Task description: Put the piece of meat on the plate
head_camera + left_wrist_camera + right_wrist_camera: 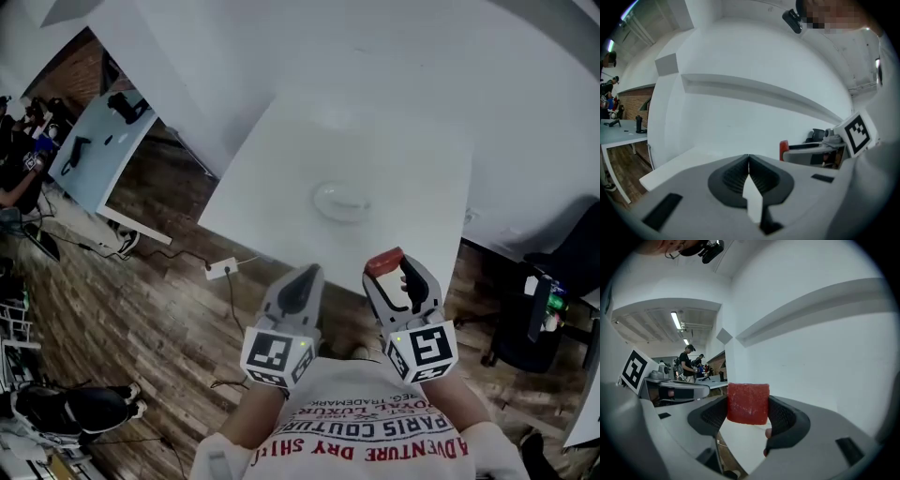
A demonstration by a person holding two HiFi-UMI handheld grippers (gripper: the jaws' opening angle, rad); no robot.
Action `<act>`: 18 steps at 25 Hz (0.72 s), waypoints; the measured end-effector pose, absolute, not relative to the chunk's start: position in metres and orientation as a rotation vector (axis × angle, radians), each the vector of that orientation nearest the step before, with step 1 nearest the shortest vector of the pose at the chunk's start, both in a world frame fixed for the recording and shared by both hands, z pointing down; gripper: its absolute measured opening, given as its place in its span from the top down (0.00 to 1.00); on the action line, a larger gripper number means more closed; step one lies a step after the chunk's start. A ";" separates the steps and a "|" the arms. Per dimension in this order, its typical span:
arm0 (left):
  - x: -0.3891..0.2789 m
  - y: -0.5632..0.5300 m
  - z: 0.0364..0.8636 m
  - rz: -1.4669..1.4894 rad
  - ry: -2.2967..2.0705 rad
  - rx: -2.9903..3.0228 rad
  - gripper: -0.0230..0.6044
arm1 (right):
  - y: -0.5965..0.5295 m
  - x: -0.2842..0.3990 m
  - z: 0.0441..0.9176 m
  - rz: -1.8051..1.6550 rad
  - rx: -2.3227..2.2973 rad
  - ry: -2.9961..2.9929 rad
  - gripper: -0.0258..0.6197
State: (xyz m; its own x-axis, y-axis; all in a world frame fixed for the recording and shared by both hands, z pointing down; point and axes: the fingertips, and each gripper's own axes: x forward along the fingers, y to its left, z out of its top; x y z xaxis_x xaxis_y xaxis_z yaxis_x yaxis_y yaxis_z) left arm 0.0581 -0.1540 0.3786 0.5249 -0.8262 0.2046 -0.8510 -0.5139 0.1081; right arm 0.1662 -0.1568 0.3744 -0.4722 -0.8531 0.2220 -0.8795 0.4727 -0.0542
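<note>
Holds the left tool [306, 274] at seven o'clock from the plate [342, 200], jaws pressed together with nothing between — right at the near edge of the white bench [272, 173]. Grips the red piece of meat [384, 262] in the right tool [392, 272] at five o'clock from the plate, jaws clamped on its two sides — raised over the bench edge, clear of the plate.
</note>
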 end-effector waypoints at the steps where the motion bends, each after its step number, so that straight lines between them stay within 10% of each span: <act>1: 0.057 -0.167 0.379 0.190 -1.406 2.582 0.95 | -0.167 0.165 0.375 0.243 1.534 -2.538 0.53; 18: 0.028 -0.360 0.413 0.327 -0.942 2.724 0.95 | -0.327 0.138 0.445 0.621 1.878 -2.088 0.53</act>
